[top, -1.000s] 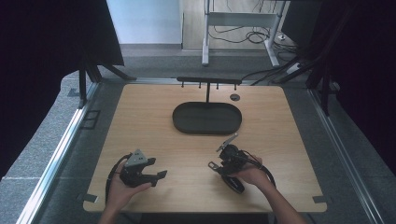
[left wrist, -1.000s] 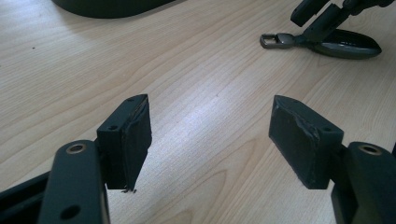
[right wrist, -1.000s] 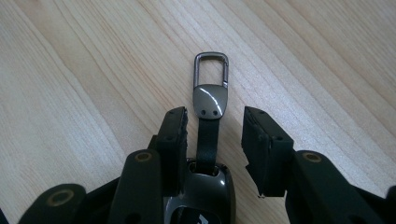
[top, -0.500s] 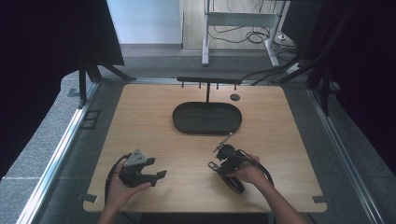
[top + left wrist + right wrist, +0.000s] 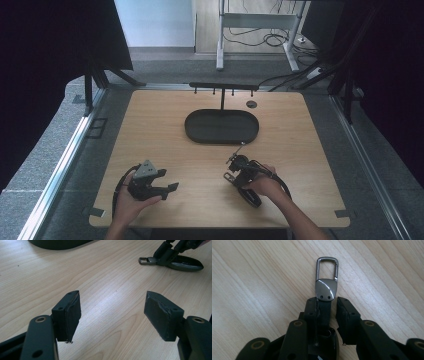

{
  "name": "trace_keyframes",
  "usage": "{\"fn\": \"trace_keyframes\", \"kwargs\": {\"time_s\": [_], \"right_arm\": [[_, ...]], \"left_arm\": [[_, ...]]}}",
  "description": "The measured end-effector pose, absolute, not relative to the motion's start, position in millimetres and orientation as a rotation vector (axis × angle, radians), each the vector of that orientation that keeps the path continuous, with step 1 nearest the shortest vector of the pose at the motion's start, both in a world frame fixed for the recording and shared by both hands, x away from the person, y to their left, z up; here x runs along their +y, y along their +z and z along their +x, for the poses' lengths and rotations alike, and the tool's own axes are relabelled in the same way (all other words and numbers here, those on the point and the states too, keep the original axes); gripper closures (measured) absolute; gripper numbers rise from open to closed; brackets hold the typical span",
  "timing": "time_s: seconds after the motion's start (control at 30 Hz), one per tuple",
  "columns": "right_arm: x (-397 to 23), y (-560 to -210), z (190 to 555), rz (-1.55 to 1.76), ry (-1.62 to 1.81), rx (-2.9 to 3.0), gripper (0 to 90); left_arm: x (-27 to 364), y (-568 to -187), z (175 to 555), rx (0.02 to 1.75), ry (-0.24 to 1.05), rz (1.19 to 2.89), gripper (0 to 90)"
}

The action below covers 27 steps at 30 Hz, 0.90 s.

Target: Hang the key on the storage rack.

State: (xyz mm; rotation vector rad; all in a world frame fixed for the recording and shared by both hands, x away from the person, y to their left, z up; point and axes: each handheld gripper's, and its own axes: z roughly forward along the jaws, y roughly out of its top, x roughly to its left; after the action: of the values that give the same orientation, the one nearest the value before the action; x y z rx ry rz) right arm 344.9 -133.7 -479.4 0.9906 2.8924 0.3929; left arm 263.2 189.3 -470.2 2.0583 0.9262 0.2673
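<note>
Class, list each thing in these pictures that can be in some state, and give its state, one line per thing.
left gripper: open, jaws wide apart, nothing between them, over bare table.
right gripper: jaws nearly closed around the key fob's strap; a gap shows at one jaw.
key fob: lying on the table, metal clip closed, pointing away from the right gripper.
tray: empty, flat on the table.
hook rack: upright behind the tray, nothing hanging.

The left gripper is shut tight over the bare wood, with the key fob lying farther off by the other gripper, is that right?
Not quite: the left gripper is open, its jaws standing wide apart over the bare table, as the left gripper view shows. The key fob does lie farther off by the other gripper.
</note>
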Motion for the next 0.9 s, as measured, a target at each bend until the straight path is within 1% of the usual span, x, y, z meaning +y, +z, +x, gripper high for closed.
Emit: {"fn": "trace_keyframes", "kwargs": {"time_s": [0.5,0.57,0.9], "right_arm": [[-133.6,-479.3,344.8,1.011,0.377,2.874,76.1],[-133.7,-479.3,344.6,1.012,0.381,2.877,79.0],[-134.1,-479.4,343.6,1.021,0.39,2.87,79.5]], "left_arm": [[187.9,-471.0,263.4,0.924,0.264,2.065,30.5],[187.7,-471.0,263.4,0.923,0.264,2.066,30.5],[187.1,-471.2,263.4,0.923,0.262,2.068,30.5]]}}
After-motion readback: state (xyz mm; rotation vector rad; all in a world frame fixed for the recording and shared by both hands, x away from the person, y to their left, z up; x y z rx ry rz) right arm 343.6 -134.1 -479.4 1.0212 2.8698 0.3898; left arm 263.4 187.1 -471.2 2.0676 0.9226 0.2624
